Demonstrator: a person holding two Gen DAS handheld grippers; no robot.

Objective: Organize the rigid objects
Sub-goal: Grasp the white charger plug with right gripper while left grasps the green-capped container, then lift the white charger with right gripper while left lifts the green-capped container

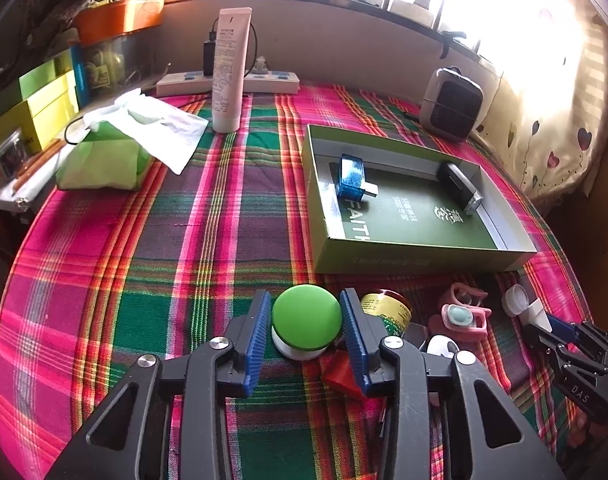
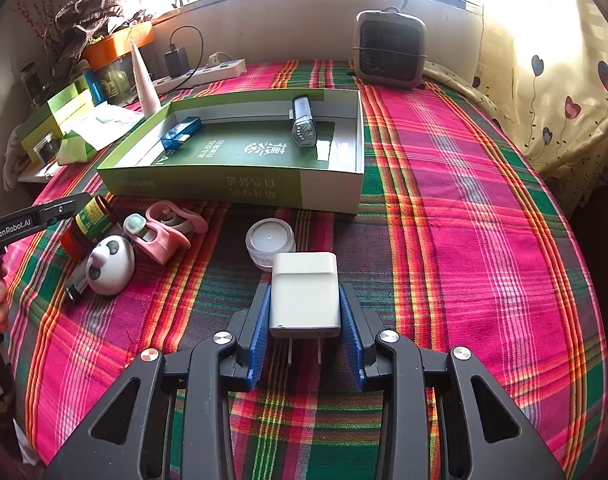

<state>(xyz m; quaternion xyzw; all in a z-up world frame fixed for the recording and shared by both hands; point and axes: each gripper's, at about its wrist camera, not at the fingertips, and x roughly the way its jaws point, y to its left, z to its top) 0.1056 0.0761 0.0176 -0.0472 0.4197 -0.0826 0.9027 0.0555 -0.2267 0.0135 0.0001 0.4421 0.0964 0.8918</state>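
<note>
A shallow green box (image 1: 416, 258) (image 2: 208, 182) lies on the plaid cloth with a blue case (image 1: 352, 178) (image 2: 181, 133) and a dark stick-shaped device (image 1: 460, 186) (image 2: 303, 126) inside. My left gripper (image 1: 306, 308) is shut on a green-topped white round jar (image 1: 306, 318) just above the cloth. My right gripper (image 2: 304, 300) is shut on a white plug charger (image 2: 304, 294), prongs pointing back. Loose near the box lie a brown bottle (image 1: 386, 312) (image 2: 86, 224), a pink item (image 1: 462, 316) (image 2: 164, 236), a panda figure (image 2: 110, 266) and a clear lidded jar (image 2: 270, 242).
A white tube (image 1: 229, 70), power strip (image 1: 228, 82) and green tissue pack (image 1: 104, 156) stand at the back left. A small heater (image 1: 450, 104) (image 2: 390, 50) sits at the back right. A red block (image 1: 342, 374) lies under the left gripper's right finger. Stacked boxes crowd the left edge.
</note>
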